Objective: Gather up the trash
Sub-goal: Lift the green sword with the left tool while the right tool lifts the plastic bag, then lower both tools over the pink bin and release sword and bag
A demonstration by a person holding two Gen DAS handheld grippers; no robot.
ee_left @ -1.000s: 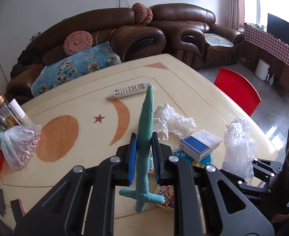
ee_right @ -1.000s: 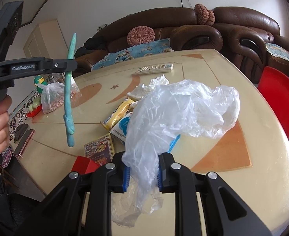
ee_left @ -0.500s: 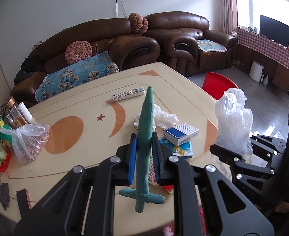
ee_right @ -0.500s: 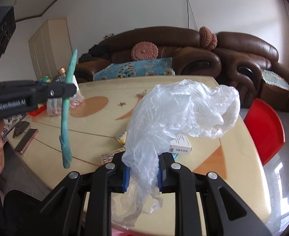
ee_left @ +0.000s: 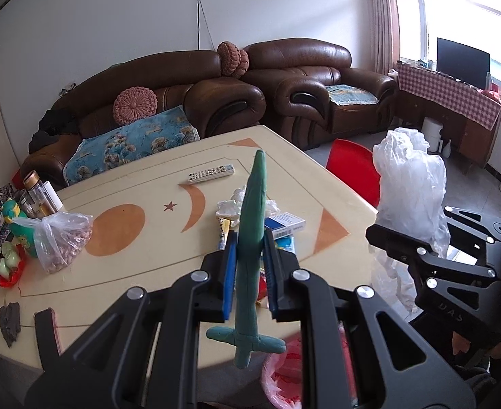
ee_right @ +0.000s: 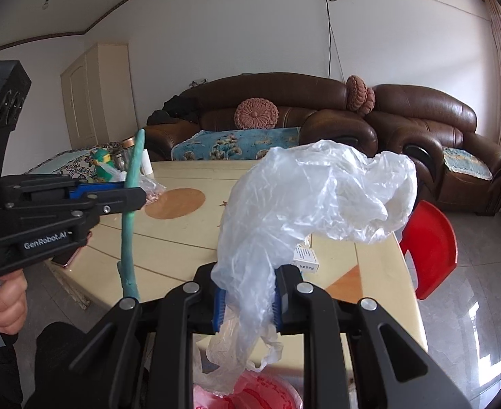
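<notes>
My left gripper [ee_left: 249,274] is shut on a long teal sword-shaped strip [ee_left: 252,225], held upright in front of the near table edge; the strip also shows in the right wrist view [ee_right: 131,204]. My right gripper [ee_right: 247,301] is shut on a crumpled clear plastic bag [ee_right: 315,201], also seen in the left wrist view [ee_left: 412,187]. Below both grippers is a bin lined with a pink-red bag [ee_left: 284,371], also in the right wrist view [ee_right: 250,392]. On the cream table [ee_left: 155,238] lie white crumpled paper [ee_left: 231,204], a blue box [ee_left: 284,223] and wrappers.
A remote [ee_left: 211,173], a bag of nuts [ee_left: 61,238], jars and toys [ee_left: 21,211] and a phone [ee_left: 45,327] sit on the table. A red chair [ee_right: 431,242] stands at the right. Brown sofas [ee_left: 216,102] stand behind.
Both grippers have pulled back and up from the table with their loads. The table items look farther off, and the pink-lined bin has come into view below.
</notes>
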